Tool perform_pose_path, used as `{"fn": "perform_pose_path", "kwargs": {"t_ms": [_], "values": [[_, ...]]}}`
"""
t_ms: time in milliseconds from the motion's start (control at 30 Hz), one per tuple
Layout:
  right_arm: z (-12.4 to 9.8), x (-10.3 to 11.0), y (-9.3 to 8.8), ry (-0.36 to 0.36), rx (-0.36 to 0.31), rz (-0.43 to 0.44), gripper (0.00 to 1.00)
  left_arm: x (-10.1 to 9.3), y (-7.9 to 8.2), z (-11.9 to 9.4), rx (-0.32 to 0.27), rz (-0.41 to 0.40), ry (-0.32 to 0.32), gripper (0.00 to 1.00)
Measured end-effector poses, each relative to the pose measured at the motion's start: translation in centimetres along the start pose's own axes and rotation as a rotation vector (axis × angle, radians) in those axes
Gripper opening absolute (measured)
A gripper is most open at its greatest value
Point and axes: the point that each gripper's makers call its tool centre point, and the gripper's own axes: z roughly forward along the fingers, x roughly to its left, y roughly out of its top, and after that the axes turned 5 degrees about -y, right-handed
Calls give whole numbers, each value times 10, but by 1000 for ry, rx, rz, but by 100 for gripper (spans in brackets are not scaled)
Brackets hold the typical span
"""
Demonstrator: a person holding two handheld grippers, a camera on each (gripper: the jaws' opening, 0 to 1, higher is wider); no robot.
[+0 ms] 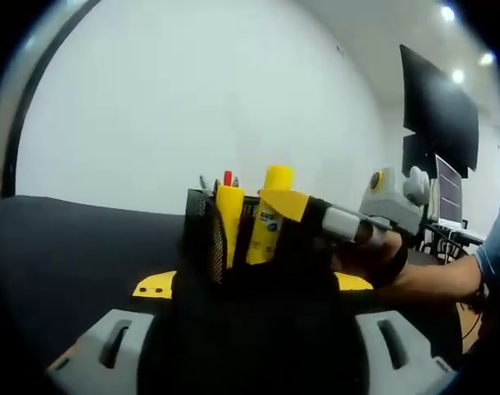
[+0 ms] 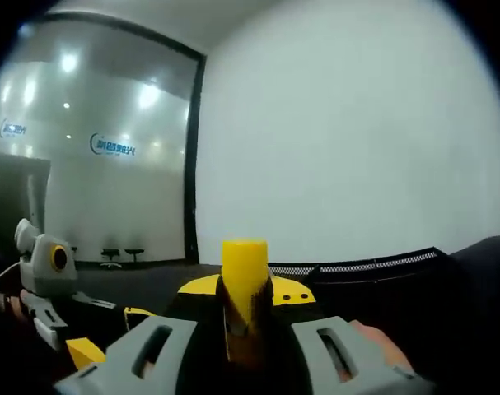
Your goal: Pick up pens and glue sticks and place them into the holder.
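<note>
Glue stick point(image 2: 244, 290) stands gripped in right tongs point(image 2: 245, 346) above holder point(image 1: 207, 234); left tongs' state unclear.

A black mesh holder point(image 1: 202, 239) stands on the dark table point(image 1: 68, 247), with pens point(image 1: 227, 178) and a yellow stick point(image 1: 230, 222) upright inside. The right gripper point(image 1: 287, 210), coming in from the right in a person's hand point(image 1: 380, 257), holds a yellow glue stick point(image 1: 270, 216) at the holder's rim, seemingly part way in. The left gripper point(image 1: 250, 284) has its jaws spread wide below, holding nothing.
</note>
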Motion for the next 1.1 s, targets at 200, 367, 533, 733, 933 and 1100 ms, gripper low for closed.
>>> {"fn": "perform_pose_path", "kwargs": {"t_ms": [200,367,533,733,933,1100], "values": [[-3,-2,-1,-4,46,-11,18,-1,-1,-1,3,2,5,68],[-4,-5,-3,-13,84,-16,18,-1,-1,-1,5,2,10,68],[0,0,-10,3,110,-43,18,-1,-4,0,20,12,8,67],[4,1,-19,10,145,-34,18,3,-2,2,17,8,8,67],[6,-6,-24,-10,166,-10,18,9,-1,5,22,12,5,67],[9,-4,-34,-11,207,-32,18,9,-1,6,25,14,-1,66]]}}
